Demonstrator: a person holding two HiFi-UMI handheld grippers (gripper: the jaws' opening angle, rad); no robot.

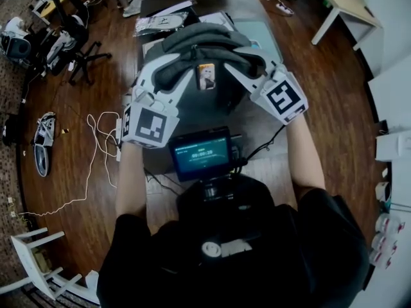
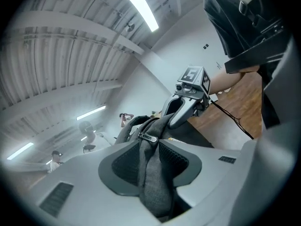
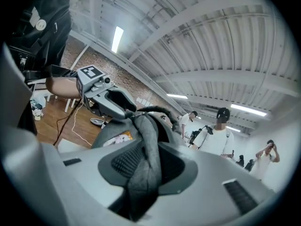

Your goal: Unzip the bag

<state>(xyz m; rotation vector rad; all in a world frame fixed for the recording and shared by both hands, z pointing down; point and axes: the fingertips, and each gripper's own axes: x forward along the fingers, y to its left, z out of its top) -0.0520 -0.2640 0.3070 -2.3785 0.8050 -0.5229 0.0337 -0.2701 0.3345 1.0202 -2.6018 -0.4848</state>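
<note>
One grey bag (image 1: 192,43) mid-table, pinched from both sides.
The table (image 1: 247,2) has its edges close around the bag, with open wooden floor (image 1: 327,88) beyond. Two forearms stretch forward, and the left gripper (image 1: 182,58) and right gripper (image 1: 236,64) angle inward. Each is clamped on a fold of the bag's top fabric. One zipper pull (image 2: 147,137) sits just past the left jaws.
</note>
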